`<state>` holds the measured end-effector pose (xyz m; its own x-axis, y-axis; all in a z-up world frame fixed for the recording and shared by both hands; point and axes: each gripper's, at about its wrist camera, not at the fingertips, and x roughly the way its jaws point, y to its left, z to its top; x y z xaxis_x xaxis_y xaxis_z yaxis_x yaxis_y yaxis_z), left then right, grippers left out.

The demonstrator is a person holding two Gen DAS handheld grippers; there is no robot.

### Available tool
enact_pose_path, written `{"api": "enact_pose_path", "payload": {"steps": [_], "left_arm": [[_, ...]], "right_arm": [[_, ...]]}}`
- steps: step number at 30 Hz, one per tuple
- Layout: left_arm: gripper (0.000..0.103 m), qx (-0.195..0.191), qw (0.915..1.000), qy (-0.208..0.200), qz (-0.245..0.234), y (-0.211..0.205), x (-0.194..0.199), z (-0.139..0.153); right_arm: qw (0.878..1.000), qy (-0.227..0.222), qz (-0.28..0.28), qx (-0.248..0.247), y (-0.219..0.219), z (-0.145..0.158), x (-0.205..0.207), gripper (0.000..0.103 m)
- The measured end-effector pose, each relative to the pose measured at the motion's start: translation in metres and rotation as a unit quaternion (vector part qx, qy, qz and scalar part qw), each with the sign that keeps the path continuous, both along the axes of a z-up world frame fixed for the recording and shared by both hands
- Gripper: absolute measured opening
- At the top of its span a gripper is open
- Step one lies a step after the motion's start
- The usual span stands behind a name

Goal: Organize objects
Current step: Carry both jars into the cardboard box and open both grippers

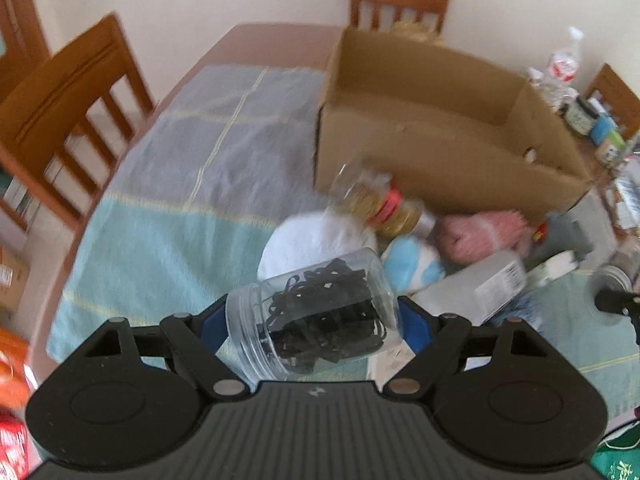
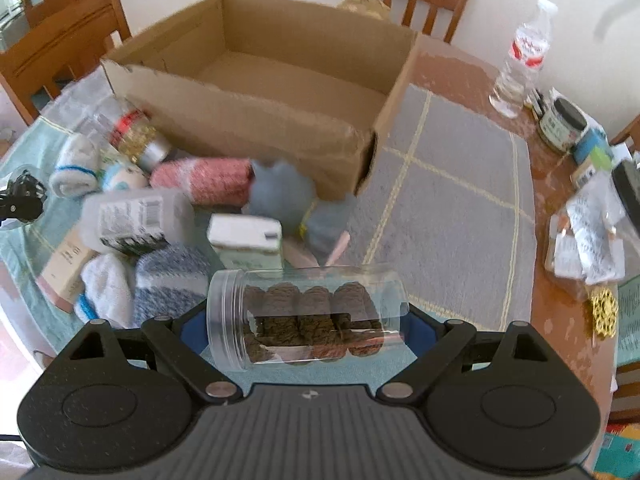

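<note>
My left gripper (image 1: 314, 320) is shut on a clear plastic jar of black hair ties (image 1: 320, 316), held sideways and tilted above the cloth. My right gripper (image 2: 308, 320) is shut on a clear jar of brown rolls (image 2: 308, 316), lying crosswise between the blue pads. An open, empty cardboard box (image 2: 256, 120) stands beyond both jars, also seen from the left as the cardboard box (image 1: 440, 128). Between the jars and the box lies a heap: a glitter bottle (image 1: 384, 204), rolled socks (image 2: 200, 180), a white labelled bottle (image 2: 136, 216), a small white box (image 2: 246, 240).
A striped cloth (image 2: 452, 208) covers the wooden table (image 2: 560, 320). At the right edge stand a water bottle (image 2: 520, 64), a dark-lidded jar (image 2: 562, 124) and paper packets (image 2: 588, 240). Wooden chairs (image 1: 68, 92) surround the table. The left gripper shows small at the far left (image 2: 20, 196).
</note>
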<state>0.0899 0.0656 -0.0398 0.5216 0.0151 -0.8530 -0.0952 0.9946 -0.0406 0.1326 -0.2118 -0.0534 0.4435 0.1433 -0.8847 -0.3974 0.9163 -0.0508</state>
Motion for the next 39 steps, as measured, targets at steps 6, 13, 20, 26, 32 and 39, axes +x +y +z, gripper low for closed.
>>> {"api": "enact_pose_path", "payload": {"steps": [6, 13, 20, 26, 32, 39], "left_arm": [[0.084, 0.019, 0.9971, -0.057, -0.046, -0.015, 0.030, 0.041], [0.084, 0.011, 0.9922, -0.093, -0.082, -0.036, 0.090, 0.058], [0.084, 0.008, 0.9923, -0.090, -0.085, -0.053, 0.136, 0.048], [0.099, 0.017, 0.9906, -0.098, -0.094, -0.058, 0.143, 0.046], [0.099, 0.016, 0.9913, -0.095, -0.090, -0.054, 0.141, 0.052], [0.100, 0.030, 0.9897, -0.099, -0.099, -0.054, 0.121, 0.057]], "right_arm": [[0.999, -0.032, 0.014, 0.022, 0.005, 0.037, 0.015, 0.096], [0.996, -0.075, 0.014, 0.054, 0.020, 0.069, 0.050, 0.096], [0.994, -0.090, 0.016, 0.058, 0.042, 0.072, 0.096, 0.096], [0.994, -0.094, 0.018, 0.051, 0.053, 0.065, 0.113, 0.103], [0.993, -0.103, 0.022, 0.046, 0.050, 0.066, 0.108, 0.103], [0.992, -0.111, 0.028, 0.043, 0.048, 0.071, 0.091, 0.103]]}}
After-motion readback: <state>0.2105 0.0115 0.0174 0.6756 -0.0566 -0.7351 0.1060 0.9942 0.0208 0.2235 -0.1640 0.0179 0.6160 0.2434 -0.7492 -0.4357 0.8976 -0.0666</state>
